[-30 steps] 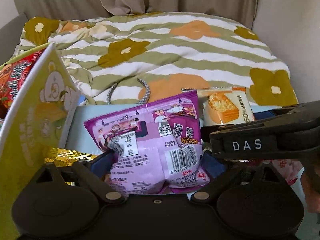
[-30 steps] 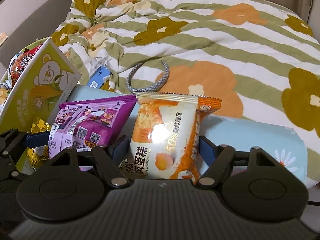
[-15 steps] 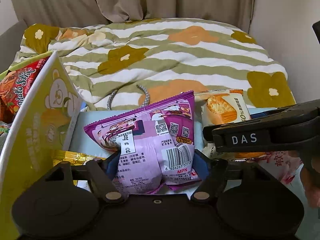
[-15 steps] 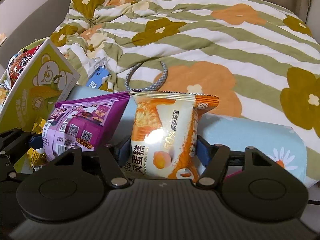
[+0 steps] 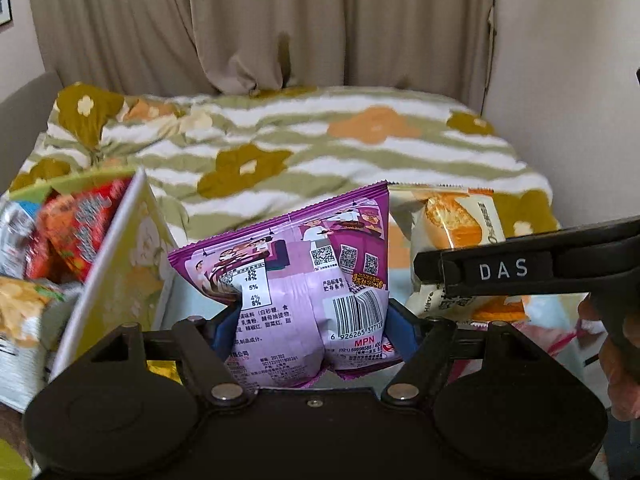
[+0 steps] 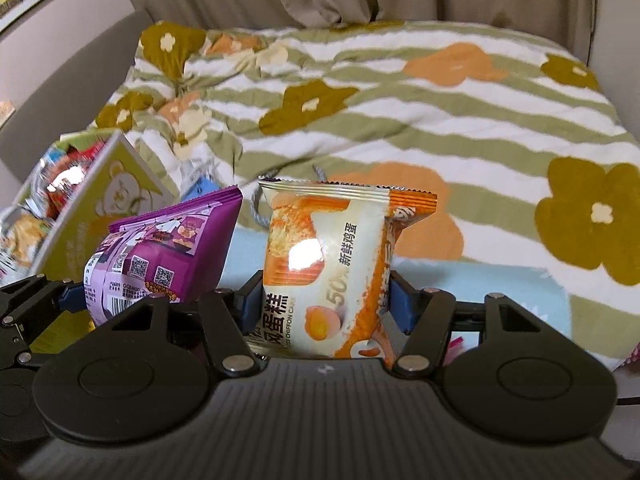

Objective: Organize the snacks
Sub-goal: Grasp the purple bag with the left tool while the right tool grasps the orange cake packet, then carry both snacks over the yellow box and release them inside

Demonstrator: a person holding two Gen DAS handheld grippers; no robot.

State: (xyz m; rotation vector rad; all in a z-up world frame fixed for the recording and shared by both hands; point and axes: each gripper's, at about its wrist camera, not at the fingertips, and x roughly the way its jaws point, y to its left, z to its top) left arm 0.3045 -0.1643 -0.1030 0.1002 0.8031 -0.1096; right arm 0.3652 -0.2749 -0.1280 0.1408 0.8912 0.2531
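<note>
My left gripper is shut on a purple snack packet and holds it upright in the air. My right gripper is shut on an orange-and-white chiffon cake packet, also lifted. The two packets are side by side: the purple packet shows at the left of the right wrist view, and the cake packet shows at the right of the left wrist view. A yellow-green carton with a bear print stands at the left with several snack bags in it.
A bed with a green-striped flower blanket fills the background, with beige curtains behind. A light blue pad lies under the grippers. A grey headband lies on the blanket behind the packets. A wall stands at the right.
Both grippers have risen and tilted up with their packets; the curtains and wall now show. The carton and the light blue pad have dropped lower in view.
</note>
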